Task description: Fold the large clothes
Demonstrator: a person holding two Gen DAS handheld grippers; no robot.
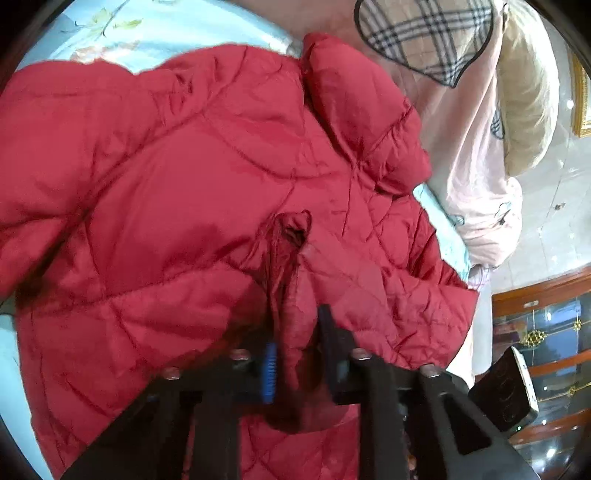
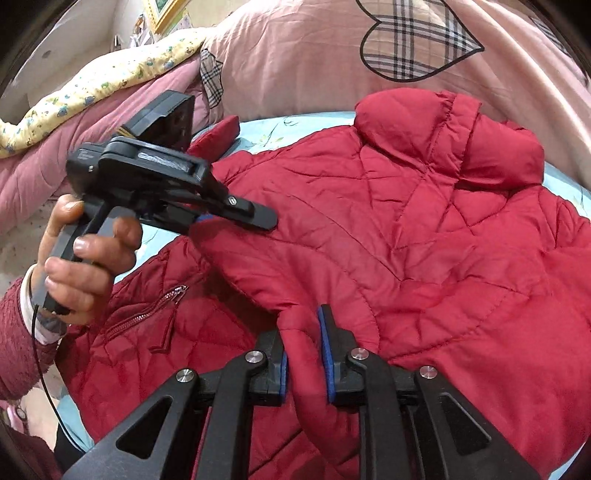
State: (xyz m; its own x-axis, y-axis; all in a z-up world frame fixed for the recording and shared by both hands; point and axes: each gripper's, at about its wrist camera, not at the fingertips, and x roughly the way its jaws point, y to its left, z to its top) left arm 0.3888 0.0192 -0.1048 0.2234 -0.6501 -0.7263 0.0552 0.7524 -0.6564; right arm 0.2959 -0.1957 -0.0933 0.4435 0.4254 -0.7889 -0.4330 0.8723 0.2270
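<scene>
A red quilted padded jacket (image 1: 192, 177) lies spread on a light blue bed sheet (image 1: 155, 33). My left gripper (image 1: 295, 332) is shut on a bunched fold of the jacket's red fabric. In the right wrist view the jacket (image 2: 424, 236) fills the middle, its collar (image 2: 454, 136) at the far side and a zipped pocket (image 2: 147, 314) at the left. My right gripper (image 2: 303, 343) is shut on a rolled edge of the jacket. The left gripper (image 2: 207, 221) also shows there, held in a hand, clamped on the jacket's edge.
A pink quilt with plaid heart patches (image 2: 417, 44) is piled beyond the jacket; it also shows in the left wrist view (image 1: 428, 37). A yellow printed blanket (image 2: 96, 85) lies at the far left. A wooden glass-front cabinet (image 1: 546, 332) stands beside the bed.
</scene>
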